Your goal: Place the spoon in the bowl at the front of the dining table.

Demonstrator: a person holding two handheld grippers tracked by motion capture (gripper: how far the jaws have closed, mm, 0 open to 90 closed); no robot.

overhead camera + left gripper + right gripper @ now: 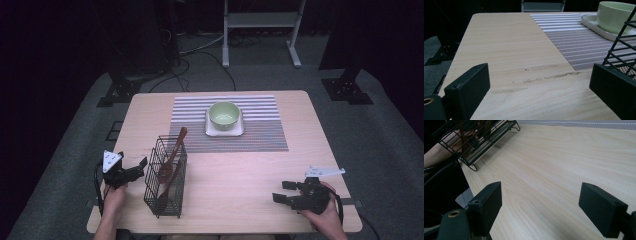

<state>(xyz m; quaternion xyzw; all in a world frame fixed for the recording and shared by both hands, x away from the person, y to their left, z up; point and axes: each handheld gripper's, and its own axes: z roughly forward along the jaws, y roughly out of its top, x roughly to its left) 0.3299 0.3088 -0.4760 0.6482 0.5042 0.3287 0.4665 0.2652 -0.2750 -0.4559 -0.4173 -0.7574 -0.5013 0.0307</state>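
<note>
A: Where is free room on the table [250, 170]?

B: The wide bare wood in the middle, between the wire basket [166, 177] and the right gripper [283, 191], is open. The right gripper's jaws stand wide apart with only wood between them.

A: And on the left side?

B: The left gripper [141, 167] is just beside the wire basket, so the basket wall blocks its way to the right. Two wooden spoons [171, 157] stick up out of the basket. Ahead of it, the wood is free up to the striped mat [260, 135].

A: What stands on the far side?

B: A green bowl [224, 114] on a white tray [239, 131], in the middle of the mat.
</note>
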